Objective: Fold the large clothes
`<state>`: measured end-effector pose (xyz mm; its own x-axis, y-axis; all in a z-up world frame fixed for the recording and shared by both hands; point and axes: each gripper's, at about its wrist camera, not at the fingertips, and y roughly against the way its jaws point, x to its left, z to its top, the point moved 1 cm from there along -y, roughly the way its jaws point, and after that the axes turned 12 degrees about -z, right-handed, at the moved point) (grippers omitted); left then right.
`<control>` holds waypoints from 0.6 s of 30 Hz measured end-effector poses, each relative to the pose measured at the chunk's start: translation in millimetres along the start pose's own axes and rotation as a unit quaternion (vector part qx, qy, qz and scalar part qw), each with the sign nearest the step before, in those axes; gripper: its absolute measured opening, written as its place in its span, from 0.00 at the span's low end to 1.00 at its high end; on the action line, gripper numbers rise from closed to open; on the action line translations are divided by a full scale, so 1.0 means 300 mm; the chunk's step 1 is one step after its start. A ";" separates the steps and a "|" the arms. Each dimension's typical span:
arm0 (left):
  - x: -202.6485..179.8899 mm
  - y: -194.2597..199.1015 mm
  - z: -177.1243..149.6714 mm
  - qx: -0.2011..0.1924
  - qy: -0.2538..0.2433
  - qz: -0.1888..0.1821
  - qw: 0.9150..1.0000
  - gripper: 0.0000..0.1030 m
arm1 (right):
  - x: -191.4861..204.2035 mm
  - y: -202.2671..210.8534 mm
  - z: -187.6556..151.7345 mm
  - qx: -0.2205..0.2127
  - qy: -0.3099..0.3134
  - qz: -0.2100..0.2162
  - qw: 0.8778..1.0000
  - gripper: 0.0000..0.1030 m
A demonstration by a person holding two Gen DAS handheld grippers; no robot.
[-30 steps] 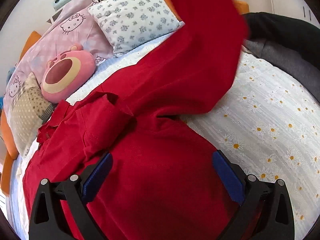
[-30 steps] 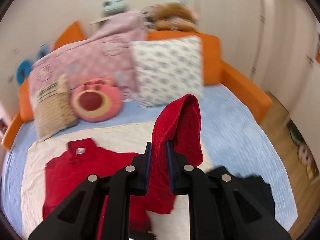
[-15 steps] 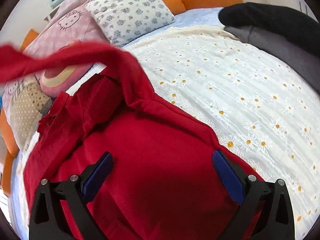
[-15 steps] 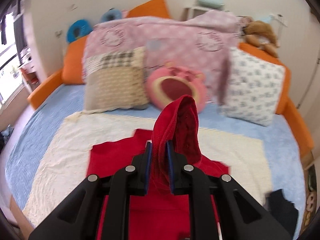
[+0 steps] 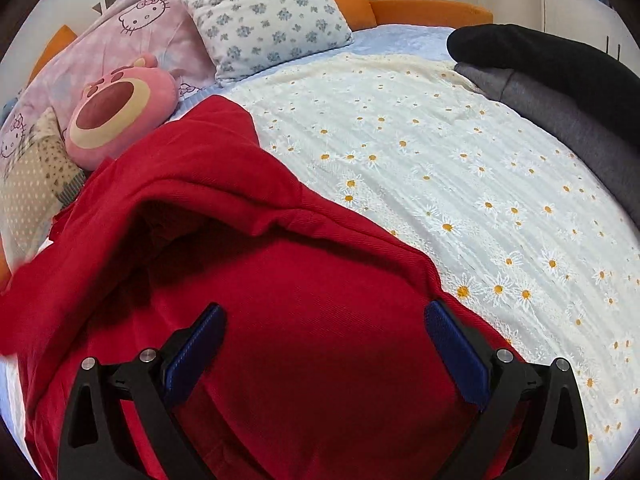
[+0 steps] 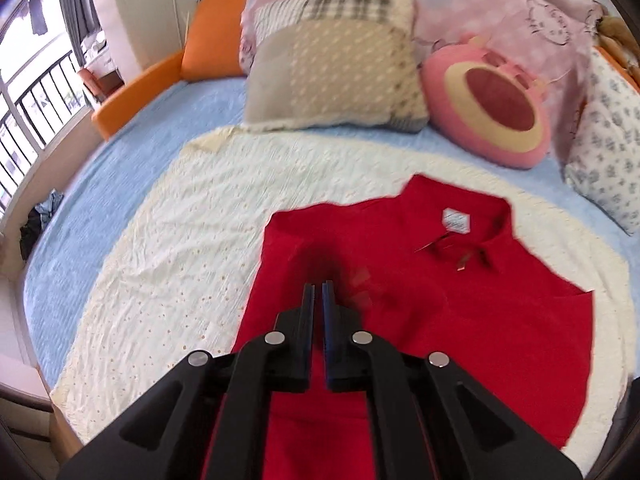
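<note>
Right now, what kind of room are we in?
Most likely a bedroom. There is a bed with an orange frame, pillows such as the floral pillow and a pink bear cushion against the headboard, and a red shirt spread on a daisy blanket for folding.

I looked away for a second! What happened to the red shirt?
The right gripper carried the red shirt's sleeve from the right side across to the left and down onto the shirt. Its jaws are now nearly shut; whether cloth is still pinched is unclear. The left gripper stayed open over the shirt; the pillows did not move.
</note>
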<state>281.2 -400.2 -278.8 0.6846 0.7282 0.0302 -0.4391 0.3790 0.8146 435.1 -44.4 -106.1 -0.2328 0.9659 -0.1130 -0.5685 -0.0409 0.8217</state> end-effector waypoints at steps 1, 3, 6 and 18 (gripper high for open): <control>-0.001 0.000 0.001 0.000 0.002 -0.003 1.000 0.98 | 0.032 -0.042 -0.016 0.004 0.007 -0.001 1.000 0.04; 0.002 -0.002 0.001 -0.001 0.004 -0.005 1.000 0.98 | 0.061 -0.101 -0.044 0.018 0.005 0.010 1.000 0.04; -0.008 0.001 -0.009 -0.006 0.006 -0.008 1.000 0.98 | 0.110 -0.192 -0.098 0.035 0.020 0.013 0.999 0.04; 0.033 0.021 -0.009 0.010 0.017 -0.063 0.998 0.98 | -0.122 0.004 -0.125 0.022 0.008 0.011 1.000 0.07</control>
<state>283.7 -389.2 -275.1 0.7127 0.6954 -0.0926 -0.3389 0.4569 0.8224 413.3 -89.5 -121.9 -0.2571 0.9609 -0.1023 -0.5279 -0.0510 0.8478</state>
